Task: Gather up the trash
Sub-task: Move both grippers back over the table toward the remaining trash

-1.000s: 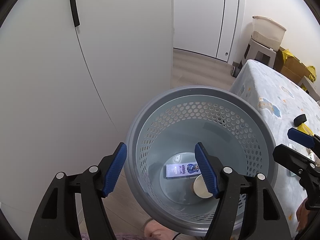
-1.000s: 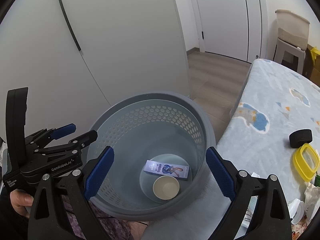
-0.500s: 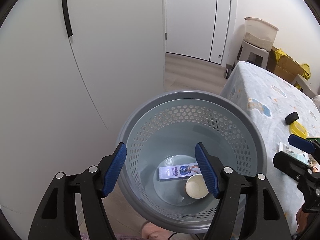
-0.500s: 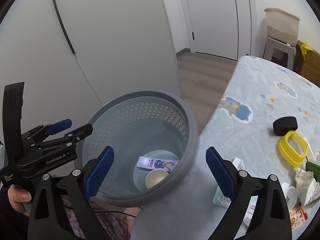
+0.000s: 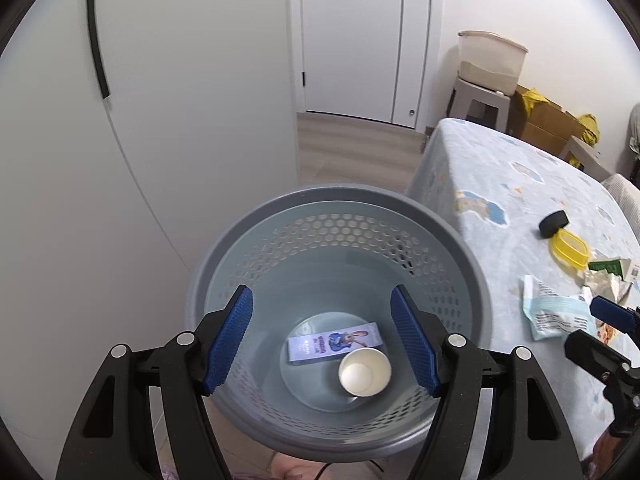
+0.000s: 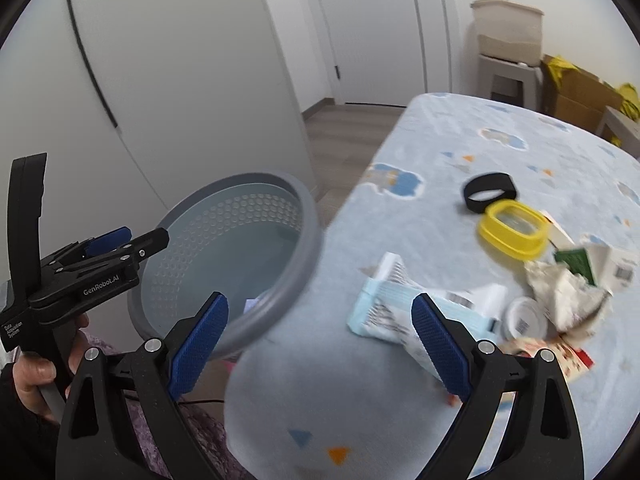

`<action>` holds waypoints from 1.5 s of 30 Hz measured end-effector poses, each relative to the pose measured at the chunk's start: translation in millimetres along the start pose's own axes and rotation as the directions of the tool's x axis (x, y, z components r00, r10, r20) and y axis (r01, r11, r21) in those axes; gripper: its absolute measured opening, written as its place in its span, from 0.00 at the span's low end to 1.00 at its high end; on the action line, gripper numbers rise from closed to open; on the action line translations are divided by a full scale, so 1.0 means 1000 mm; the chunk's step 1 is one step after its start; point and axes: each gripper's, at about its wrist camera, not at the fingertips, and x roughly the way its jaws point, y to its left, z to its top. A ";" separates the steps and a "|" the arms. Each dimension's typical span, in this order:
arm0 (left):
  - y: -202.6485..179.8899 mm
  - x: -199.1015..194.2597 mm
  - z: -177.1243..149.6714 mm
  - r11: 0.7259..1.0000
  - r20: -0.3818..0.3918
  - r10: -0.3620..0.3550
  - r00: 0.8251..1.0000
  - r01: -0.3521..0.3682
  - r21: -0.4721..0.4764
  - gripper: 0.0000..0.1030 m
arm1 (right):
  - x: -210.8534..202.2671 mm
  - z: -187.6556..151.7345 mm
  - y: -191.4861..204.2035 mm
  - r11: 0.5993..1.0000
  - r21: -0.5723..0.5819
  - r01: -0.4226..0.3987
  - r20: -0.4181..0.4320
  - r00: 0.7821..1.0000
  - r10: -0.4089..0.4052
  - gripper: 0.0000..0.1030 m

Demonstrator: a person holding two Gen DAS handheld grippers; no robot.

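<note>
A grey perforated basket (image 5: pixel 340 208) stands on the floor beside the table; a blue printed box (image 5: pixel 320 346) and a white paper cup (image 5: pixel 364 372) lie on its bottom. My left gripper (image 5: pixel 320 298) hangs open over the basket's mouth with nothing between its fingers. My right gripper (image 6: pixel 320 300) is open over the table's near corner, empty. Just beyond its fingertips lies a light blue packet (image 6: pixel 384 312). Right of it are crumpled paper (image 6: pixel 568 292), a white round lid (image 6: pixel 524 318) and a green carton (image 6: pixel 576 264).
The table's light blue cloth (image 6: pixel 440 140) also bears a yellow lid (image 6: pixel 514 230) and a black ring (image 6: pixel 490 192). White cupboard doors (image 5: pixel 180 120) stand behind the basket. A stool with a plastic box (image 5: pixel 488 60) and cardboard boxes (image 5: pixel 548 120) are at the back right.
My right gripper has swung right, from above the basket to over the table's trash. My left gripper has shifted a little; the basket now sits lower in its view. Both stayed open.
</note>
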 end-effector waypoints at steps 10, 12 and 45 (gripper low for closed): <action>-0.041 -0.007 -0.006 0.995 0.006 -0.071 0.997 0.071 0.070 0.67 | -0.038 -0.030 -0.043 0.982 0.115 0.148 0.020 0.988 -0.151 0.89; -0.049 -0.008 -0.008 0.993 0.006 -0.087 0.996 0.087 0.084 0.67 | -0.044 -0.038 -0.052 0.975 0.142 0.172 0.011 0.984 -0.176 0.89; -0.106 -0.018 -0.015 0.963 0.003 -0.211 0.978 0.207 0.173 0.67 | -0.004 -0.042 -0.100 0.825 0.295 0.482 -0.144 0.876 -0.461 0.89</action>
